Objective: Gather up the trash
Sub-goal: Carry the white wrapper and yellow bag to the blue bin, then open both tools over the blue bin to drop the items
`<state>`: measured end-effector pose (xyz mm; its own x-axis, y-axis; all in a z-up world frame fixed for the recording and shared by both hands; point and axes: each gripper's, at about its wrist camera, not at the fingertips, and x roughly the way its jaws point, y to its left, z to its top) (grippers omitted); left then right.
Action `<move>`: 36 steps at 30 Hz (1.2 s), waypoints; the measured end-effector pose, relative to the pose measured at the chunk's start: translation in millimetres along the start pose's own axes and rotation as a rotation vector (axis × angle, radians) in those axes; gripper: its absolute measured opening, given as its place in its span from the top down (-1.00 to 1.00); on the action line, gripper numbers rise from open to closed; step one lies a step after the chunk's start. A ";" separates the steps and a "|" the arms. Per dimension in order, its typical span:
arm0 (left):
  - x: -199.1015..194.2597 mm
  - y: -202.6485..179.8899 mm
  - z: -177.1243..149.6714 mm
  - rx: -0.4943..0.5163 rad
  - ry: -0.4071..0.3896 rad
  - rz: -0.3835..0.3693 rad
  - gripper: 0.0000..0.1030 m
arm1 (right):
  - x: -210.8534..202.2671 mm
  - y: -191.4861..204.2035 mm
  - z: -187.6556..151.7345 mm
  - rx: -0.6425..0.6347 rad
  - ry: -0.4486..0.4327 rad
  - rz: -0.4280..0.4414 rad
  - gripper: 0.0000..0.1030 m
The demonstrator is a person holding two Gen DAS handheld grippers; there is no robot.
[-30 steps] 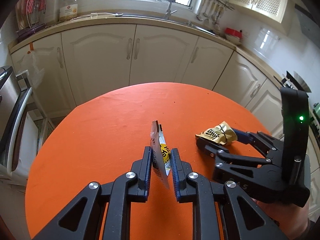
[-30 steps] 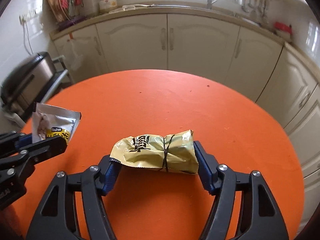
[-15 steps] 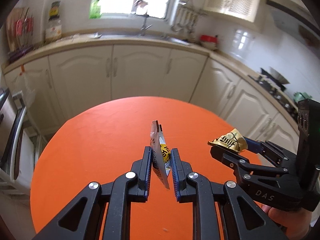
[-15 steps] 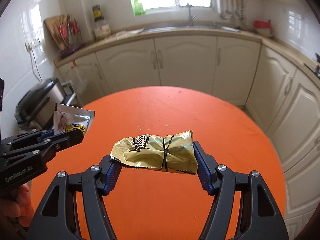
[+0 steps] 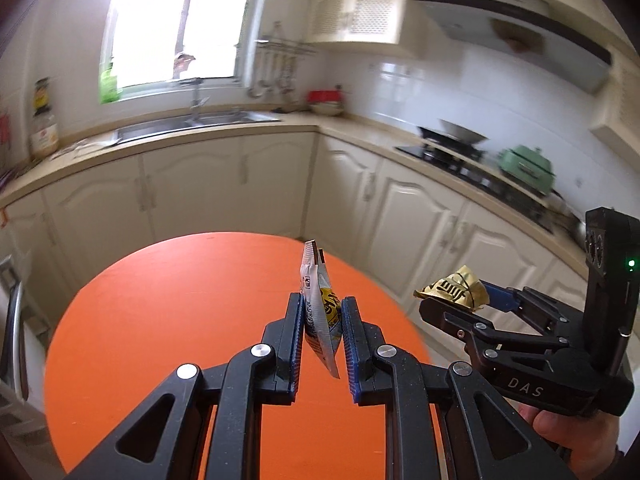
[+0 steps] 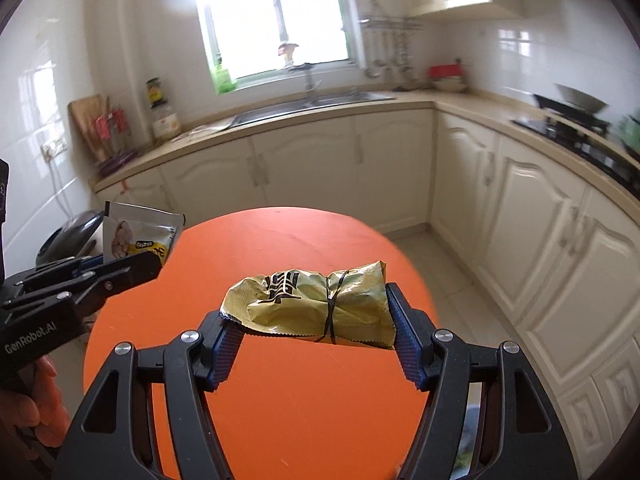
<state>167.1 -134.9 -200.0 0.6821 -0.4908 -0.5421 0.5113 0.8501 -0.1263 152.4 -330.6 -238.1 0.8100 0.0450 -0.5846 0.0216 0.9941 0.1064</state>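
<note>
Left tool point(image 5: 320, 320) grips the sachet point(image 5: 320, 312), right tool point(image 6: 312, 340) clamps the gold wrapper point(image 6: 308, 304); both off the bench point(image 6: 280, 380), binning remains.

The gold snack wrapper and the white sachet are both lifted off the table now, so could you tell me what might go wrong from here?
1. The left gripper pinches the white sachet only by its lower part; the thin, tilted packet could slide out.
2. The right gripper holds the gold snack wrapper end to end; the crumpled foil may buckle and drop onto the orange table.
3. No bin shows clearly in either view, so the carry may be long.
</note>
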 end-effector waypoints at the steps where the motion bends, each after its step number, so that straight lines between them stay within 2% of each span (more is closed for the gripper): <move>1: -5.9 -9.3 -3.3 0.018 0.002 -0.015 0.72 | -8.8 -8.4 -3.5 0.013 -0.007 -0.013 -0.30; 3: -16.0 -22.8 -7.0 0.050 0.011 -0.050 0.72 | -29.4 -31.0 -11.9 0.049 -0.020 -0.049 -0.30; 6: -10.6 -53.9 -5.7 0.109 0.022 -0.101 0.72 | -53.3 -64.9 -25.2 0.104 -0.032 -0.106 -0.30; 11: 23.3 -88.9 12.5 0.186 0.055 -0.183 0.72 | -87.6 -122.3 -45.6 0.191 -0.041 -0.204 -0.30; 19: 63.7 -153.2 17.0 0.294 0.130 -0.288 0.72 | -119.1 -200.3 -80.7 0.315 -0.028 -0.327 -0.30; 25: 107.8 -193.1 14.0 0.334 0.227 -0.345 0.72 | -112.1 -248.8 -107.0 0.400 0.018 -0.371 -0.30; 30: 170.3 -232.3 12.4 0.344 0.343 -0.366 0.72 | -85.9 -289.7 -136.6 0.491 0.088 -0.372 -0.30; 36: 247.9 -272.8 0.7 0.339 0.484 -0.353 0.71 | -48.2 -324.6 -167.5 0.571 0.167 -0.350 -0.31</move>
<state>197.1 -488.6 -299.3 0.1746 -0.5199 -0.8362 0.8491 0.5095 -0.1395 8.2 -638.9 -379.2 0.5993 -0.2089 -0.7728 0.6074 0.7475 0.2691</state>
